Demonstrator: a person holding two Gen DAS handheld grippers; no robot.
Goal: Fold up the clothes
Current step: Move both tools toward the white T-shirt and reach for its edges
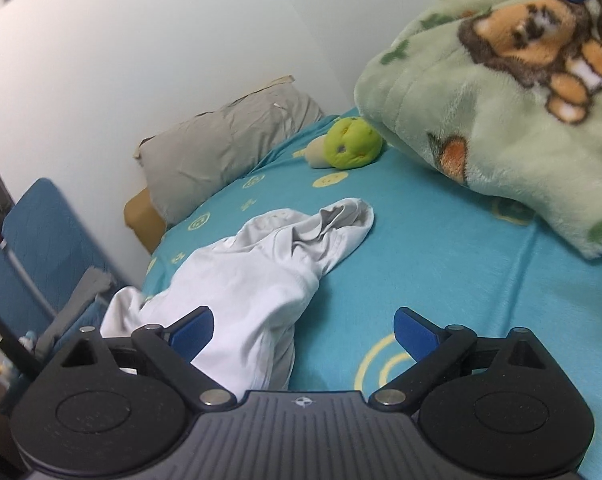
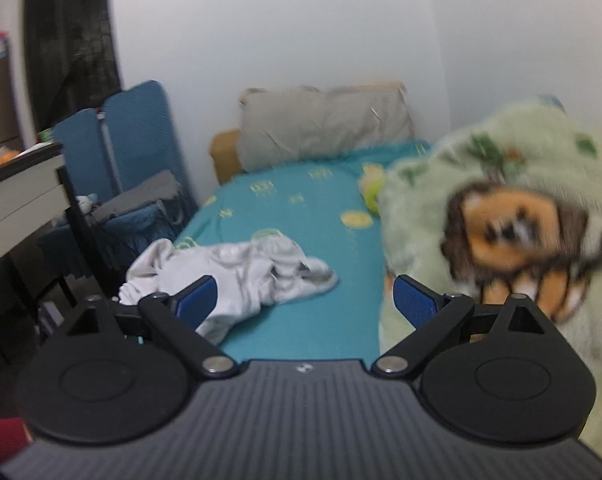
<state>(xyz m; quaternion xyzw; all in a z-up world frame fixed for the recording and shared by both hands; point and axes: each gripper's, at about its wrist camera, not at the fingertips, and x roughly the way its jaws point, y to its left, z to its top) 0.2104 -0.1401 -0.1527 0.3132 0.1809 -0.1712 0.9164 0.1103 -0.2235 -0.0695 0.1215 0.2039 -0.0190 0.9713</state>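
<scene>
Bedsheet (image 1: 421,240) in smooth teal cotton with pale yellow prints carries a crumpled white garment (image 1: 261,276), soft and creased, near its left edge. The left gripper (image 1: 303,330) and right gripper (image 2: 305,302) both have blue-padded jaws spread wide, pinching nothing. A fluffy green blanket (image 1: 481,128) with a bear print is heaped at right, a grey pillow (image 2: 325,124) behind.
</scene>
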